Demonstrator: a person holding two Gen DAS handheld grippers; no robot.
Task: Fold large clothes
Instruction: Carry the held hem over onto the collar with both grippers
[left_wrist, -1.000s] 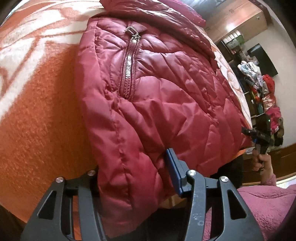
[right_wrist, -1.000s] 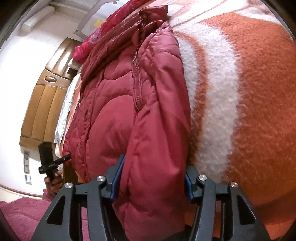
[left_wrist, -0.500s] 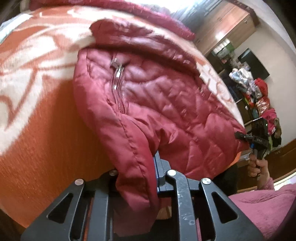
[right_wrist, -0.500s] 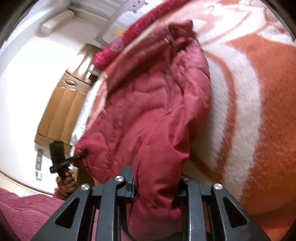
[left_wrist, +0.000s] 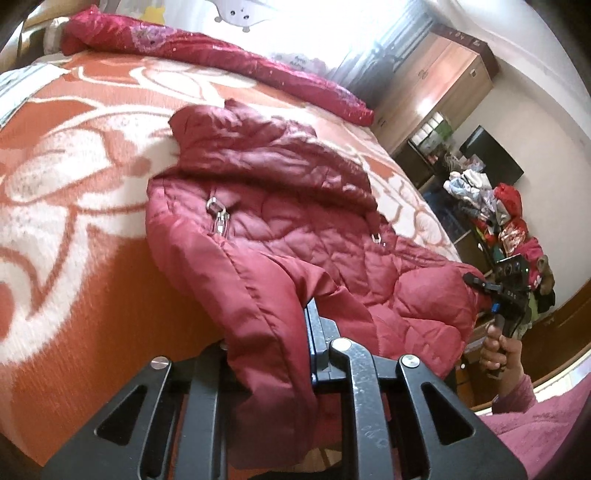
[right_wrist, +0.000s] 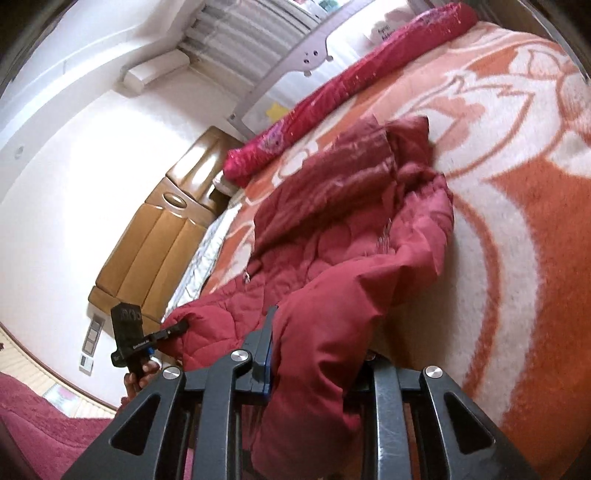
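The jacket (left_wrist: 295, 229) lies on the bed (left_wrist: 74, 258), its near hem lifted at both corners: the left claw (left_wrist: 271, 354) is clenched on one corner, the right claw (right_wrist: 314, 365) on the other. A fold of the hem toward the collar is judged to be in hand; next, both corners would need carrying forward evenly and laying down. No writing can be read.

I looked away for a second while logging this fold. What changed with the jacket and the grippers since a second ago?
Both grippers closed on the jacket's near hem: the left gripper and right gripper were open around it and now pinch it. They have lifted and drawn it back, so it looks bunched. It still lies on the orange blanket.
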